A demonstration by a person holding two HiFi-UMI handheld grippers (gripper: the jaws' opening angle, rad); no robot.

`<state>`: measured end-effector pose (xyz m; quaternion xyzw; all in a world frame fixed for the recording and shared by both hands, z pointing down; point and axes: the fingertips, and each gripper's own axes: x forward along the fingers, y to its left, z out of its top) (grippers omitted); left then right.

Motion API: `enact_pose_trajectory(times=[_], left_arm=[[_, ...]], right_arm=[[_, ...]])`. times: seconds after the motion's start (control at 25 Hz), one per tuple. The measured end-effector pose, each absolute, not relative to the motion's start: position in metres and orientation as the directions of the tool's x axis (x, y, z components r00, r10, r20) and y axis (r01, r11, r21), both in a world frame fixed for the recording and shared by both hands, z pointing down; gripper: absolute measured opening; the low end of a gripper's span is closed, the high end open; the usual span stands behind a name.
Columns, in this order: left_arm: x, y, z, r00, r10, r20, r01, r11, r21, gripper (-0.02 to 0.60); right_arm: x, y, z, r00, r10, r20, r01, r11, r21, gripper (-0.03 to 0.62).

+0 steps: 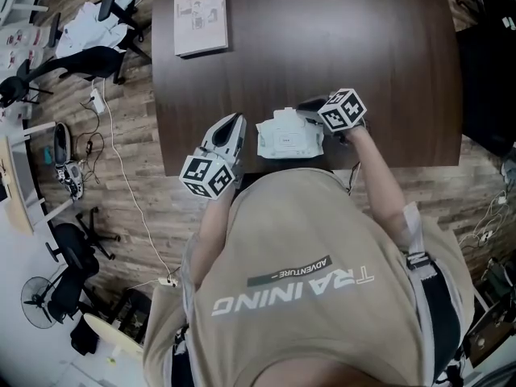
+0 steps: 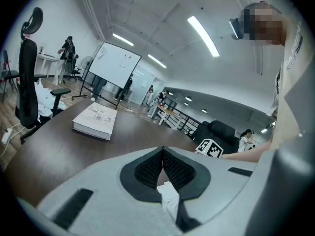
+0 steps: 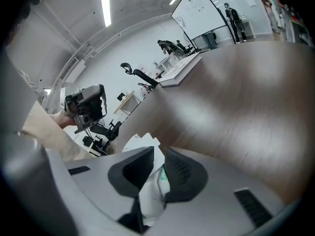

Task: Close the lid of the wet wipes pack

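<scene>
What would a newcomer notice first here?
The white soft-plastic wet wipes pack sits at the dark wooden table's near edge, its right side held between the right tool's jaws. The left tool is shut just left of it; a white book lies at the far-left corner.

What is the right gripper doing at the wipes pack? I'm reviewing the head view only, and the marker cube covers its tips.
Observer: In the right gripper view, the right gripper has the white wipes pack wedged between its pads.
Reviewer: And the left one, beside the pack?
Observer: The left gripper has its jaws pressed together at the front, with nothing pinched there.
Reviewer: Can either gripper view see the lid itself?
Observer: No. All that shows is some green print on the pack, between the right gripper's pads.
</scene>
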<state>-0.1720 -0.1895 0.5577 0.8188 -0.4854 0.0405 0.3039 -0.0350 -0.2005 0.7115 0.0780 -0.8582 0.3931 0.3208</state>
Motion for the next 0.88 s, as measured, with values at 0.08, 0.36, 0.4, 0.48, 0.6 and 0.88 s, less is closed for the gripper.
enact_pose_trajectory(times=[0.08,0.36,0.4,0.48,0.6,0.88], left_arm=[[-0.174,-0.187,0.558,0.523,-0.774,0.358,-0.820,-0.343,0.458,0.009],[-0.171,-0.183,0.555,0.558,-0.761,0.332,-0.800,-0.387,0.458,0.009],[-0.170,-0.182,0.555,0.567,-0.757,0.325,-0.794,-0.398,0.459,0.009],[-0.169,-0.179,0.553,0.585,-0.747,0.315,-0.782,-0.419,0.461,0.009],[-0.169,-0.174,0.550,0.608,-0.732,0.308,-0.768,-0.445,0.460,0.009],[-0.182,-0.162,0.545,0.611,-0.734,0.296,-0.766,-0.455,0.454,0.009]], right_arm=[[-0.034,-0.202,0.708,-0.781,0.106,0.615,-0.388,0.690,-0.611,0.064],[-0.036,-0.196,0.681,-0.818,0.050,0.573,-0.389,0.685,-0.616,0.055],[-0.036,-0.193,0.678,-0.822,0.043,0.567,-0.390,0.683,-0.618,0.055],[-0.036,-0.185,0.672,-0.826,0.029,0.564,-0.396,0.682,-0.615,0.055],[-0.034,-0.173,0.664,-0.828,-0.003,0.561,-0.414,0.677,-0.608,0.055],[-0.029,-0.145,0.653,-0.827,-0.038,0.561,-0.424,0.697,-0.578,0.055]])
